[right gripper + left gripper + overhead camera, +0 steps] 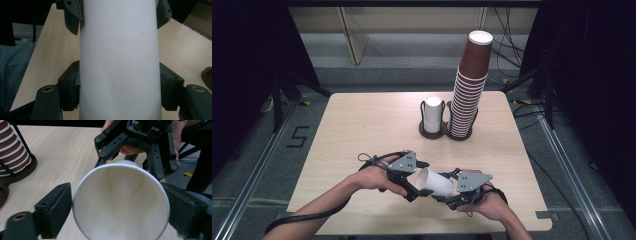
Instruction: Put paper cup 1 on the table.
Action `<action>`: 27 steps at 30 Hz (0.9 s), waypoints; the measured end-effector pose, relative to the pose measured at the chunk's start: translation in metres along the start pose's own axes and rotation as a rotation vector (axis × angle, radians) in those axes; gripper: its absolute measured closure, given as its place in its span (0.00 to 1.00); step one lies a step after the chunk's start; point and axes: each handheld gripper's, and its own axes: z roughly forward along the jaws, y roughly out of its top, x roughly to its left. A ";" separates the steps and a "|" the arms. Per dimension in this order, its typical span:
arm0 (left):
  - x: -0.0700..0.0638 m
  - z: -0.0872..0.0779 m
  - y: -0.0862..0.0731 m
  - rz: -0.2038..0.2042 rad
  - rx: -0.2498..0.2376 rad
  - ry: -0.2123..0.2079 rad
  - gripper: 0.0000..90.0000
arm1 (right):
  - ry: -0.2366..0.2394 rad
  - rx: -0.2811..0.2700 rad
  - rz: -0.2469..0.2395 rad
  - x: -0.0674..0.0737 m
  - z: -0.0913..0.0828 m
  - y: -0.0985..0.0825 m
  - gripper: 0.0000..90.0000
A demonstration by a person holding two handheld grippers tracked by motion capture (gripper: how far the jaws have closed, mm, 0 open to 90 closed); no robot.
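One white paper cup point(435, 183) lies level above the surface point(362, 125), near its front edge and well in front of the wooden cup holder point(432, 131); bare wood lies open between them. Its long axis runs left-right, mouth toward the left claw point(414, 186). The right claw point(451, 194) is clenched on its base end. The left claw's pads sit against the rim, grasping it. The holder carries one white stack point(432, 114) and one tall brown stack point(468, 95).

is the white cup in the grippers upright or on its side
On its side. The white cup lies level between the left gripper and right gripper, its open mouth facing the left one.
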 end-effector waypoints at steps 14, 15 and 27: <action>-0.002 -0.003 0.001 0.029 -0.003 -0.016 0.25 | 0.012 -0.007 -0.001 0.000 0.001 0.001 0.38; -0.003 -0.004 0.002 0.039 0.008 -0.009 0.26 | 0.009 -0.005 -0.007 0.000 0.002 0.001 0.38; -0.012 -0.006 0.018 0.149 0.112 0.057 0.28 | -0.010 0.071 0.048 0.000 0.006 0.007 0.22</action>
